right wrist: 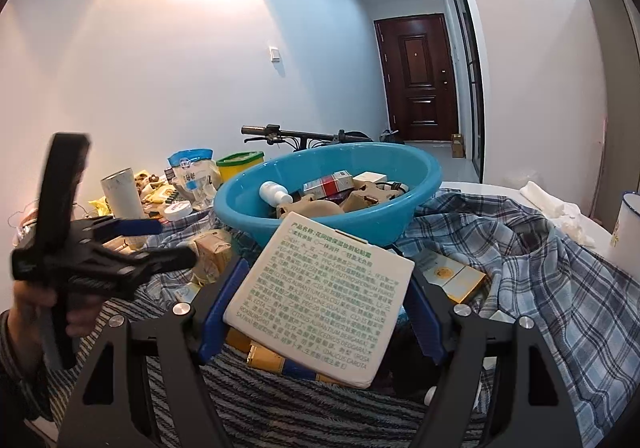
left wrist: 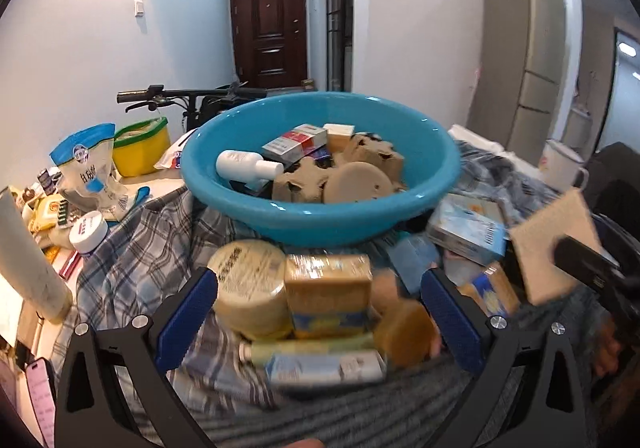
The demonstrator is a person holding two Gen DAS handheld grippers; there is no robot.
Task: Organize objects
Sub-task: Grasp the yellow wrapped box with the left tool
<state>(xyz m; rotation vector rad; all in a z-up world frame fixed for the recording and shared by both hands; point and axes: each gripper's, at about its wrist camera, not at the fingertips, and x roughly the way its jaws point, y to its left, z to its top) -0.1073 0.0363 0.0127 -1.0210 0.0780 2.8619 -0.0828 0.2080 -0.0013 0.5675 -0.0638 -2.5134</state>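
Left tongs (left wrist: 318, 308) are hanging released, blue pads spread wide and gripping nothing, over a heap of goods lying on plaid cloth (left wrist: 136, 248). Between the pads, but untouched, a round cream tub (left wrist: 248, 288) is sitting beside a shrink-wrapped tan block (left wrist: 328, 288); a pale tube (left wrist: 312, 350) and a blurred white-and-blue carton (left wrist: 324, 368) are lying just below them. Beyond the heap a teal plastic basin (left wrist: 320, 215) is standing, holding a white bottle (left wrist: 248, 165) on its side, a red-and-white carton (left wrist: 296, 143) and brown pulp-cardboard pieces (left wrist: 356, 175).

Right tongs (right wrist: 320, 312) are grasping a flat square white box (right wrist: 320, 300), both blue pads pressing on its left and right edges. The box is tilting with its printed face toward the camera, covered in dense green lettering, corners rounded, its upper edge overlapping the basin (right wrist: 248, 215). It is raised above yellow cartons (right wrist: 268, 360) and striped fabric (right wrist: 240, 408). At the far left of the right view, a hand (right wrist: 36, 308) is carrying the other tongs.
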